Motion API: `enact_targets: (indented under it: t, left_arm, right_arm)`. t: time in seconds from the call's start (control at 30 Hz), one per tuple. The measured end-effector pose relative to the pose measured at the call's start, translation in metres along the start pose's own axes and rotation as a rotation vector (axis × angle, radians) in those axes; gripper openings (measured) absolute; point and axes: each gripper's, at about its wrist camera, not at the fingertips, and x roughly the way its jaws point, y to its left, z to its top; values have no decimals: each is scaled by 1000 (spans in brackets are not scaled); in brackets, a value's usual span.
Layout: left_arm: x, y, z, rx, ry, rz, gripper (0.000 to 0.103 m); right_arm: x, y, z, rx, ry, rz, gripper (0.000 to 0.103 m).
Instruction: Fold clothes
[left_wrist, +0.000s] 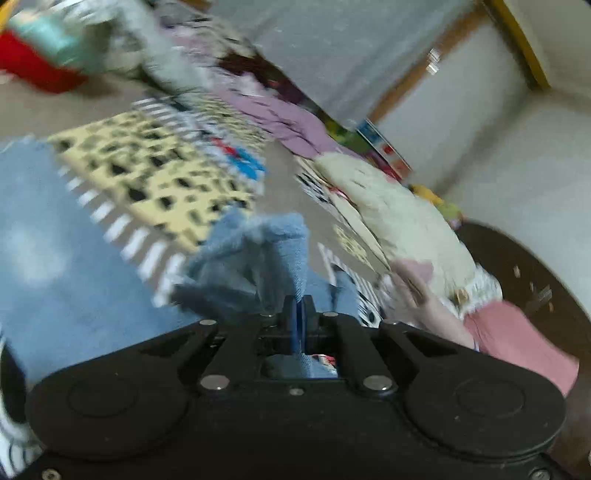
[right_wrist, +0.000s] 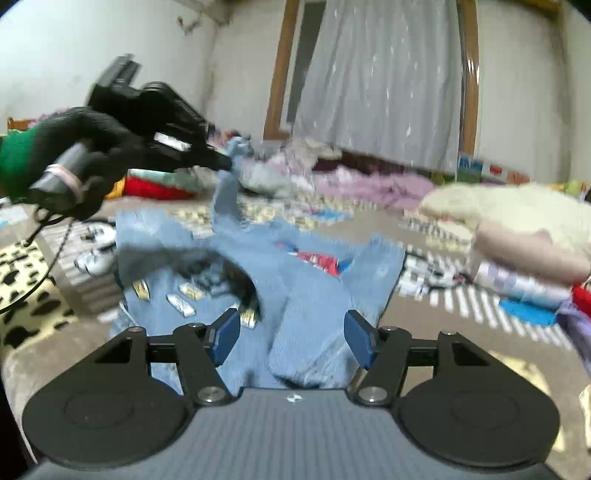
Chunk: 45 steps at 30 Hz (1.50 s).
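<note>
A light blue knitted garment (right_wrist: 295, 280) lies spread on the patterned floor mat, with small printed patches on its left part. My left gripper (left_wrist: 297, 306) is shut on a bunched corner of the blue garment (left_wrist: 255, 251). In the right wrist view that left gripper (right_wrist: 225, 162), held by a black-gloved hand (right_wrist: 92, 147), lifts the corner up off the floor. My right gripper (right_wrist: 291, 332) stands open low over the near part of the garment. Blue cloth lies between its blue pads (right_wrist: 225, 332) without being pressed.
A cream fluffy pile on pink folded cloth (right_wrist: 517, 221) lies at the right. Purple clothes (right_wrist: 369, 184), a grey garment and red cloth (right_wrist: 155, 186) lie further back by the curtain. A yellow mat with black spots (left_wrist: 155, 177) is at the left.
</note>
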Motion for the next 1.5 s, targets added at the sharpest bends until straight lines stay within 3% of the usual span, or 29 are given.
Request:
enact_targets:
  t: [0.07,0.1,0.2,0.3,0.37,0.4,0.53,0.63,0.73,1.03,1.27,1.5]
  left_arm:
    - [-7,11,-4,-33,-21,11,1]
    - [-8,14,-4,-35,-24,16,1]
    - [-12,15,-2,-26,-26,8,1]
    - [-7,10,0,4,-6,39,1]
    - [-2,8,0,17,9,69,1]
    - [-3,7,0,16,2,75,1]
    - [-8,4,0,-2,-25,59,1]
    - [-10,-14,1,14,-31,22,1]
    - [-3,-39,5,46,-32,-17,1]
    - [63,-111,20,112,10,-98,1]
    - [121,-148,12,164,78,-101,1]
    - [174,-164,-8,269,169,-42,1]
  right_arm:
    - [16,4,-3,-20,102,17,69]
    - [18,4,-3,-21,108,21,69]
    - [13,-3,1,23,69,15,64]
    - [5,-12,5,72,12,-3,68]
    - [23,-12,0,68,138,48,67]
    - [24,-9,-3,48,152,42,67]
    - [17,-7,0,35,106,35,62]
    - [12,-10,2,54,64,25,64]
    - [14,-12,0,63,77,34,64]
    - [9,-14,2,76,57,36,64]
    - [12,-10,1,60,62,61,60]
    - [15,-26,1,169,77,69,59]
